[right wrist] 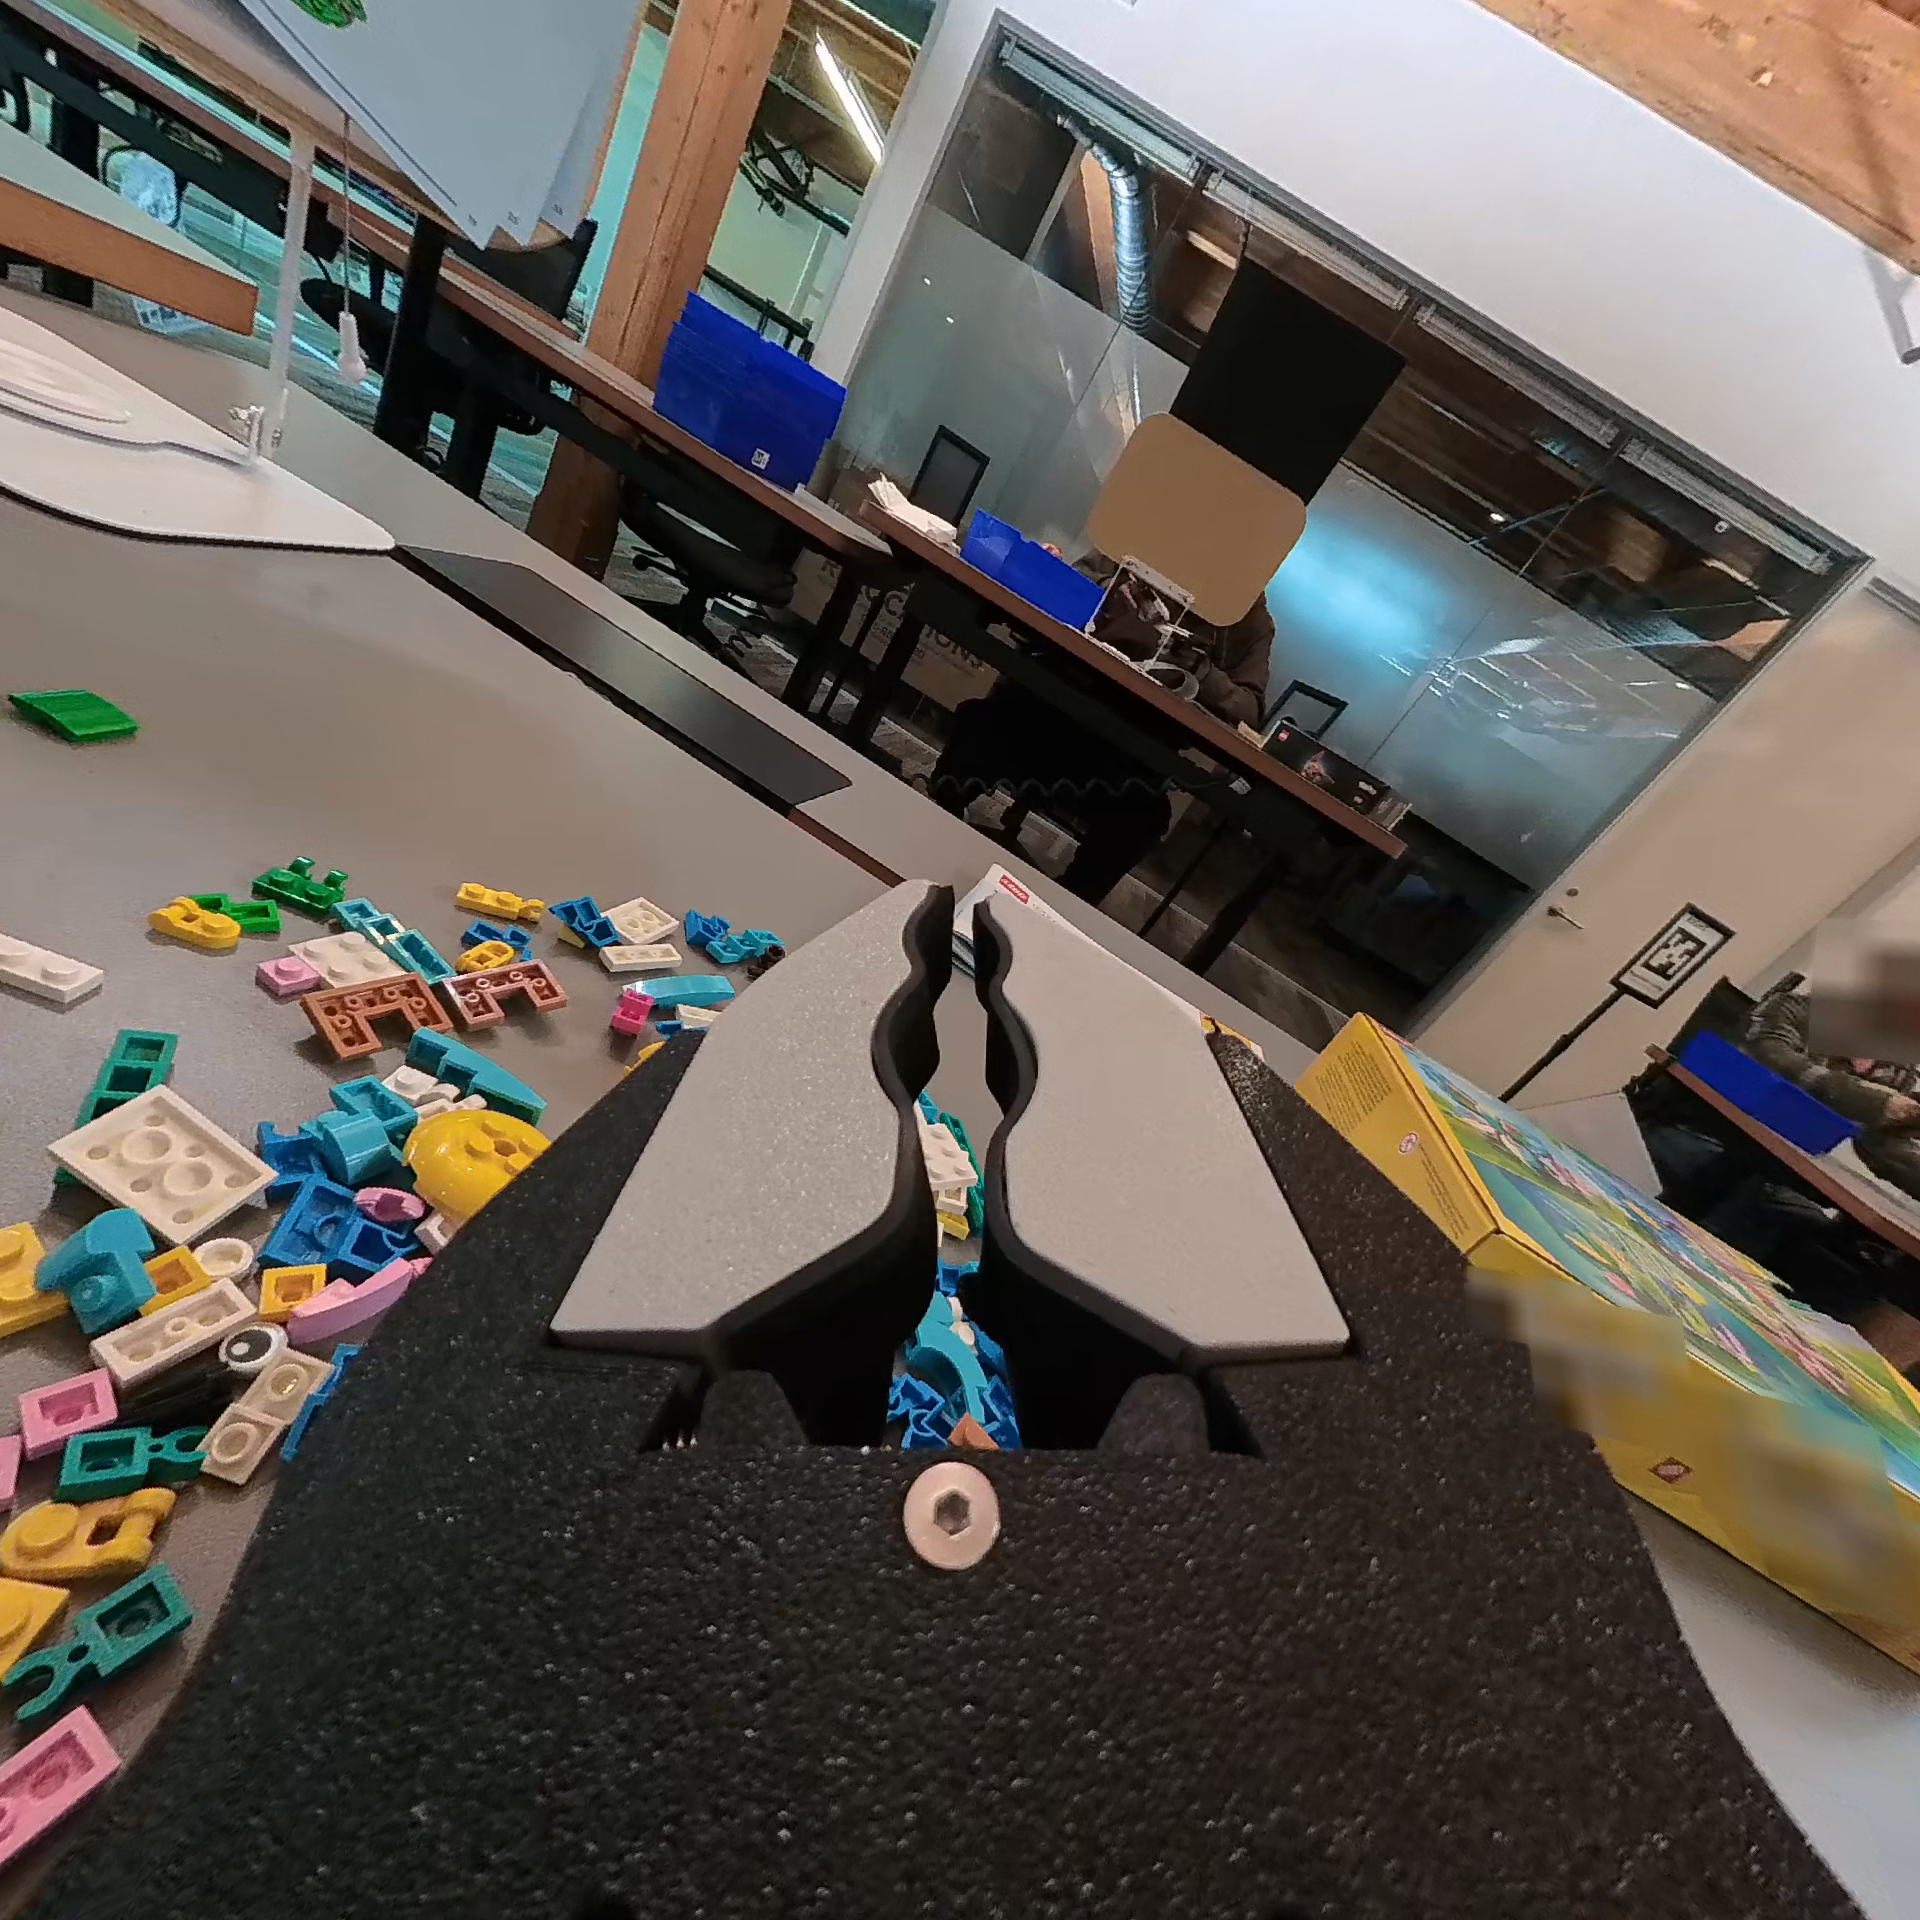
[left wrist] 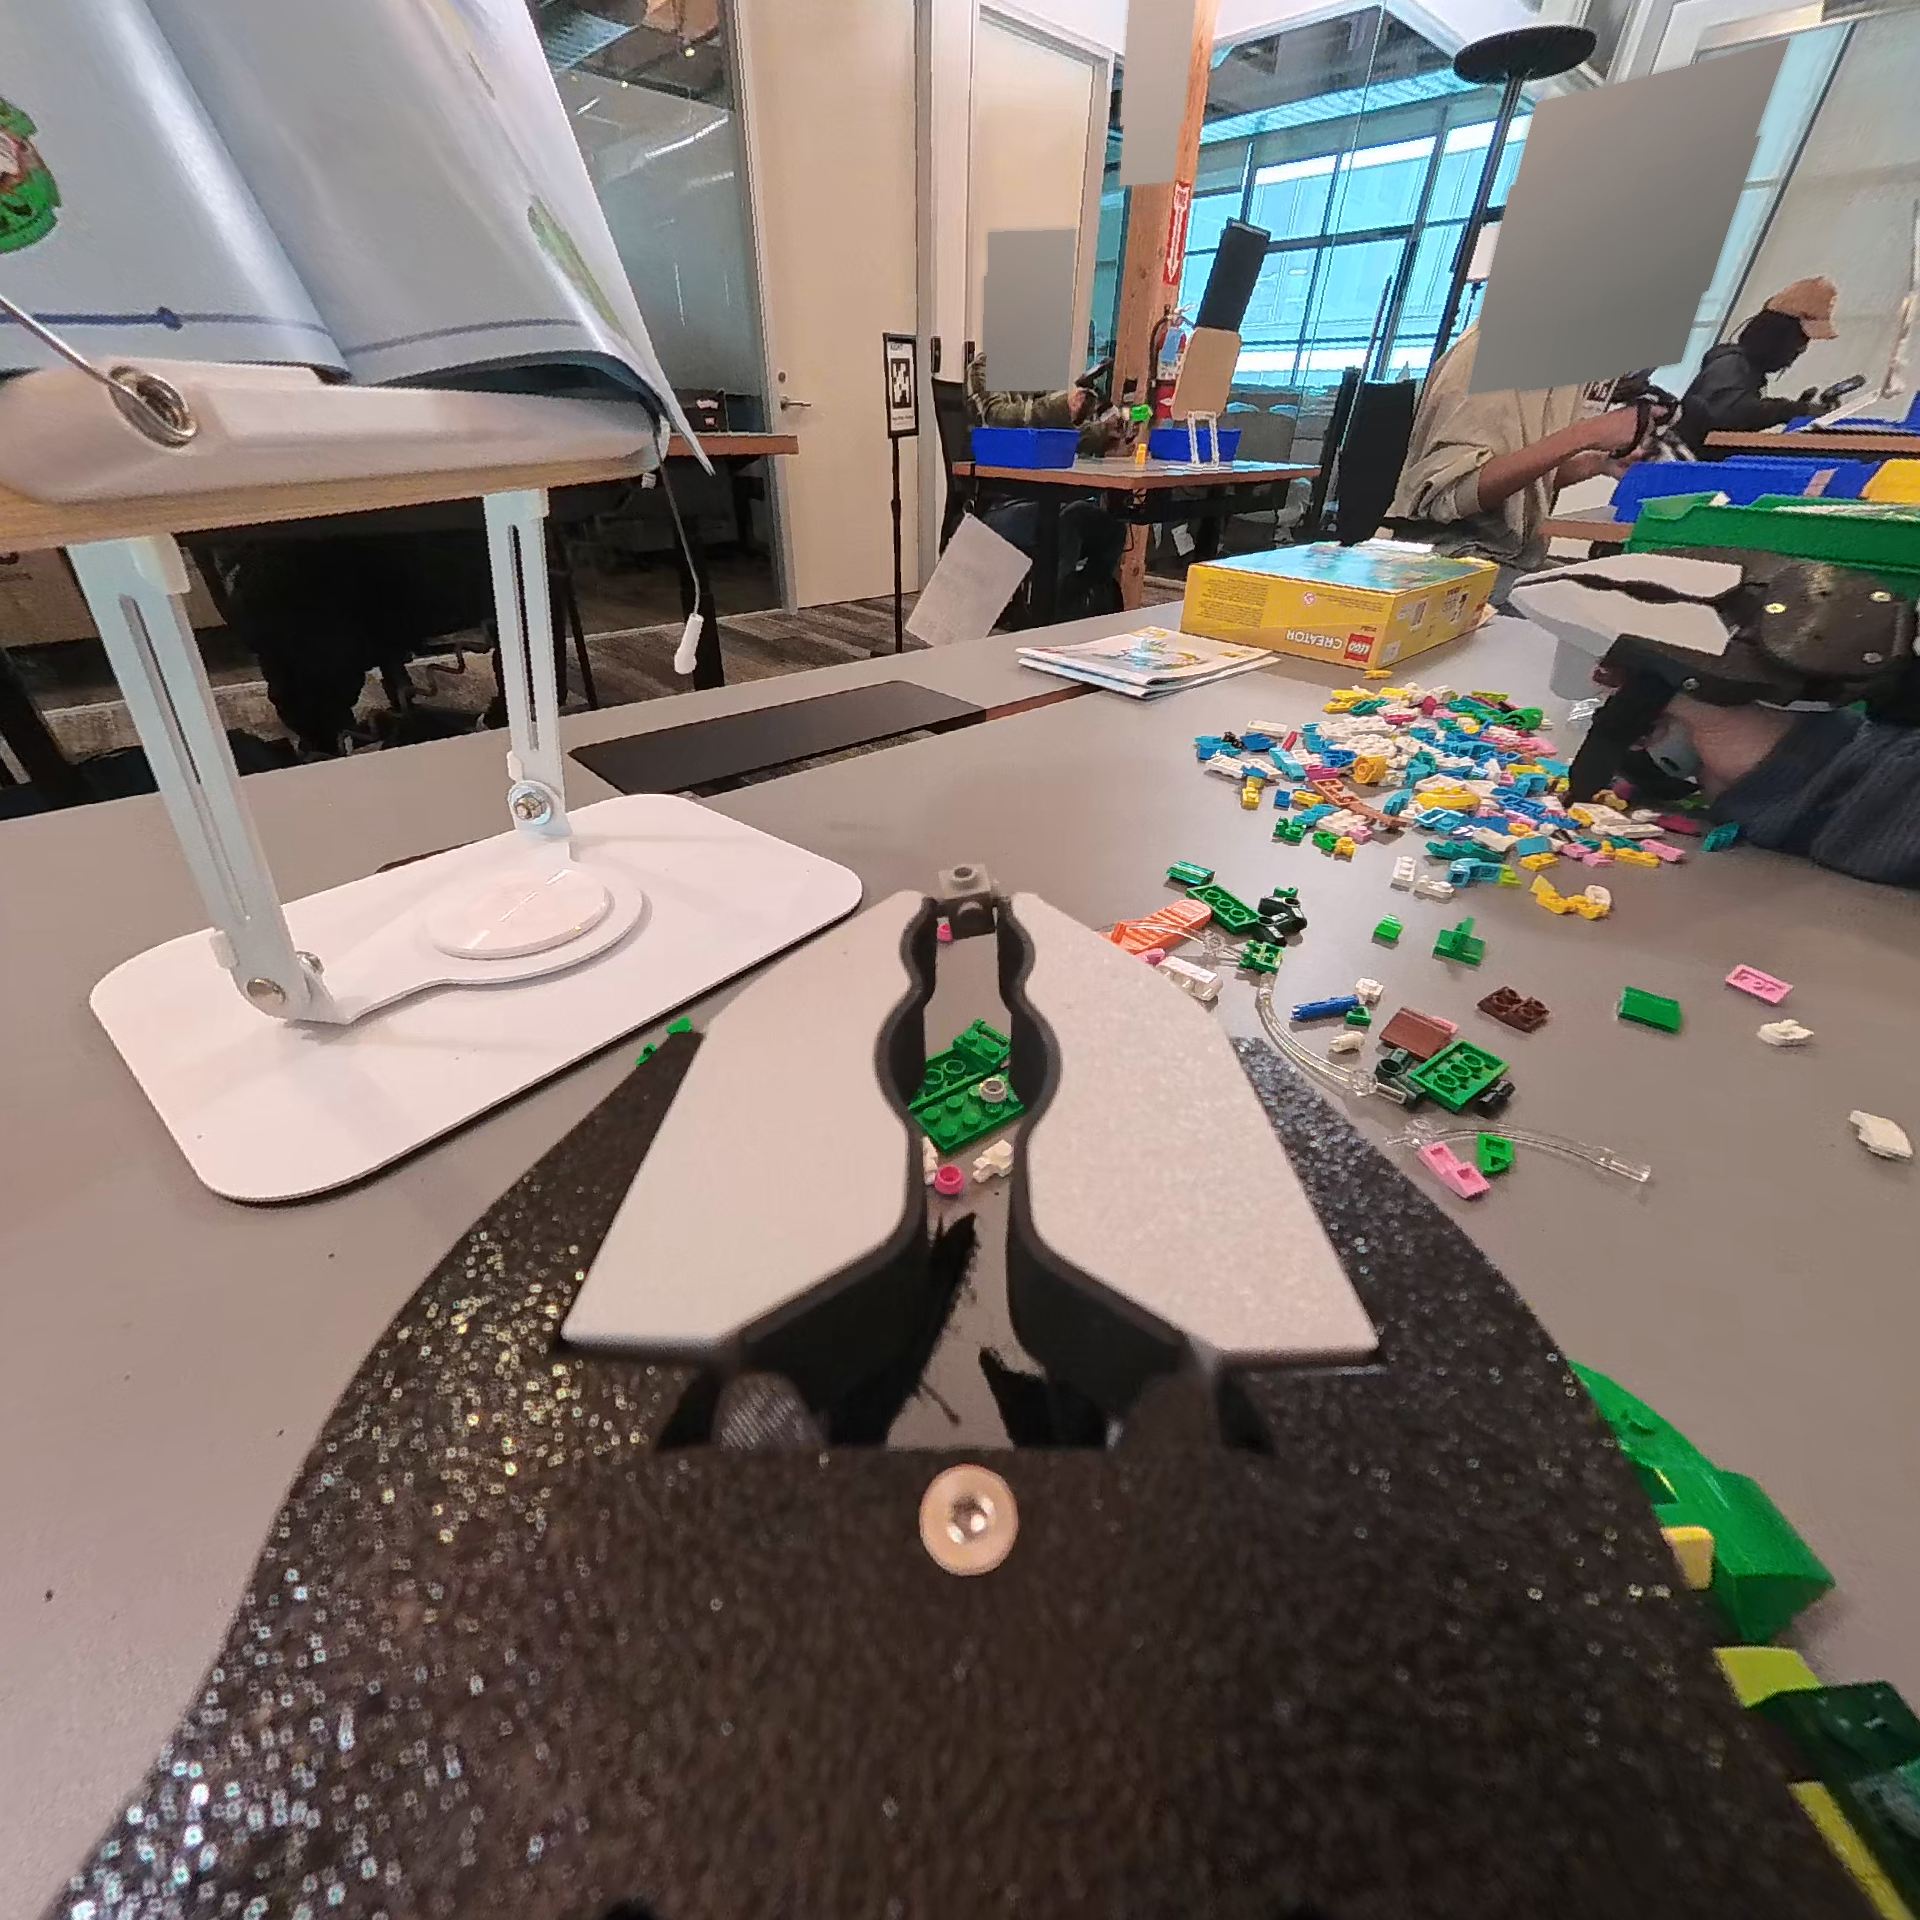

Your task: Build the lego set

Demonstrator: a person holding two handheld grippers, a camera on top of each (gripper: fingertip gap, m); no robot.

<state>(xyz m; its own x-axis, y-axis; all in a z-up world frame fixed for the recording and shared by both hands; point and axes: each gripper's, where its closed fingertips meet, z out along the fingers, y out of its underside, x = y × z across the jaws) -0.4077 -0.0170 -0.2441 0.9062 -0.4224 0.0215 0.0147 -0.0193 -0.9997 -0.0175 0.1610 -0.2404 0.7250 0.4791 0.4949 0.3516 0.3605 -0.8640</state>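
My left gripper [left wrist: 968, 914] is shut on a small grey brick [left wrist: 966, 883], held at the fingertips above the grey table [left wrist: 312, 1351]. Under its fingers lie green plates [left wrist: 964, 1086] carrying a small grey round piece. My right gripper [right wrist: 961, 920] is shut and empty, hovering low over a big pile of loose bricks [right wrist: 312, 1143] in teal, blue, white, yellow and pink. In the left wrist view the right gripper [left wrist: 1621, 608] shows at the far right, above the same pile [left wrist: 1455, 769]. A green build [left wrist: 1714, 1517] sits at the lower right.
A white book stand [left wrist: 468, 997] holding an open instruction booklet [left wrist: 312, 187] stands on the left. A yellow set box [left wrist: 1340, 608] and booklets [left wrist: 1143, 660] lie at the back; the box [right wrist: 1558, 1247] is to the right of my right gripper. Scattered green, brown and pink pieces [left wrist: 1455, 1070] lie between. The gap from one gripper's tips to the other's is roughly 45 cm. It is some 15 cm from my left tips to the green build [left wrist: 1714, 1517].
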